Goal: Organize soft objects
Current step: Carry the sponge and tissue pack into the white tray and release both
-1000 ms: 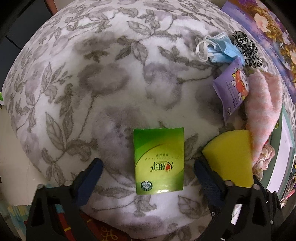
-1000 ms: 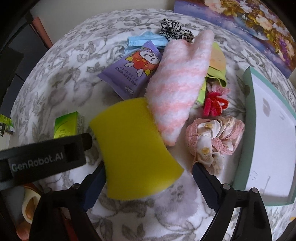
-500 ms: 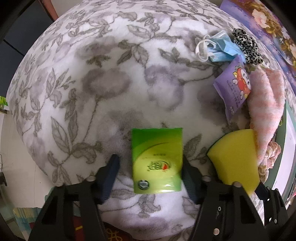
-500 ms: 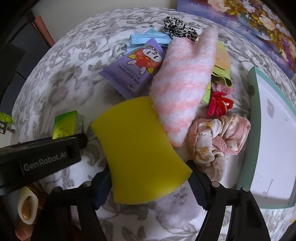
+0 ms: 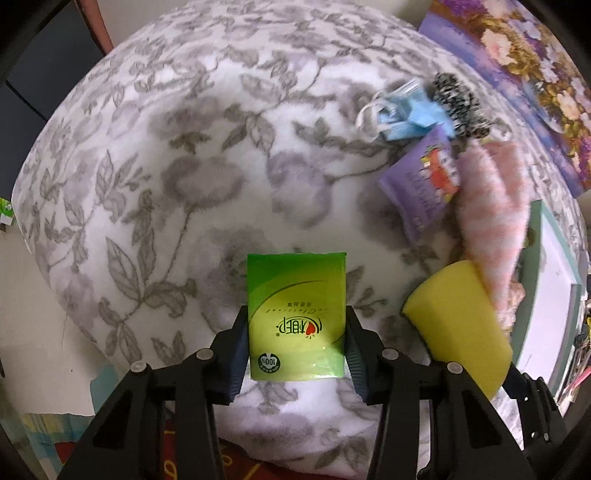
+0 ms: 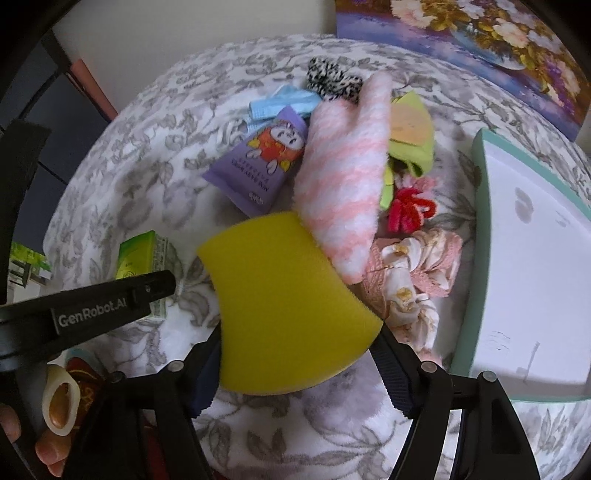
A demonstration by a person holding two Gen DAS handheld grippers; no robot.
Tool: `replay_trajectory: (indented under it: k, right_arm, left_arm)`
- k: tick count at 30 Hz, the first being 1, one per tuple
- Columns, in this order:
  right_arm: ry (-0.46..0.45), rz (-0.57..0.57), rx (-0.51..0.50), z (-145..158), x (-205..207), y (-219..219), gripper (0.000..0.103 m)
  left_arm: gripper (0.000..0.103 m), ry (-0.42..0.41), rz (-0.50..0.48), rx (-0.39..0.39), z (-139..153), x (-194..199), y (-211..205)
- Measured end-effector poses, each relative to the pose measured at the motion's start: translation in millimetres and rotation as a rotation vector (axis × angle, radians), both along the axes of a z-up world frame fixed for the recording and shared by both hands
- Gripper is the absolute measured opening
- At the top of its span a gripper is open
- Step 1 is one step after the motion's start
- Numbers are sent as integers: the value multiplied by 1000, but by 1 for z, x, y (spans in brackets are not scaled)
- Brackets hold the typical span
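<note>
blanket (image 5: 192, 155): white, grey leaf-and-flower print
tissue pack (image 5: 297, 314): green, paler yellow-green sweep, small red mark, on the blanket
sponge (image 6: 284, 314): plain yellow
sock (image 6: 343, 177): fluffy, pink and white stripes, overlapping the sponge's far edge
pouch (image 6: 262, 166): purple, red-and-white cartoon figure, beside the sock
mask (image 5: 402, 118): light blue, white loops
scrunchie (image 6: 332, 83): black-and-white speckle, beyond the sock
hair ties (image 6: 410, 208): red
tray (image 6: 480, 177): teal rim, white inside
painting (image 6: 461, 33): purple ground, pale flowers
tools: black
</note>
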State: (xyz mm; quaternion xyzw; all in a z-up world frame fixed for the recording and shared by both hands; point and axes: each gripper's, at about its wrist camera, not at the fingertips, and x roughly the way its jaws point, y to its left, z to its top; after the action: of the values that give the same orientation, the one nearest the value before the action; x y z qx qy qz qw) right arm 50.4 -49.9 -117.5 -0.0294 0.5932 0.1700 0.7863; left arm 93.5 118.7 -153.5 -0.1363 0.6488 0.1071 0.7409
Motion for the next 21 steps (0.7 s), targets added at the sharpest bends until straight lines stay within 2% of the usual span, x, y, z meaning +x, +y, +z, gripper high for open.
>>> replay_trajectory:
  k: [10, 12, 15, 21]
  right_arm:
    - [-93, -62, 125, 46, -8, -30, 74]
    - [-116, -80, 150, 56, -9, -39, 74]
    - [-144, -126, 194, 65, -6, -54, 74]
    - [-158, -236, 256, 74, 2, -92, 74]
  left_arm:
    - [48, -111, -49, 15, 42, 18, -31]
    - [48, -128, -61, 17, 62, 13, -32]
    - [48, -148, -81, 22, 87, 2, -37]
    - [48, -177, -119, 32, 115, 1, -57]
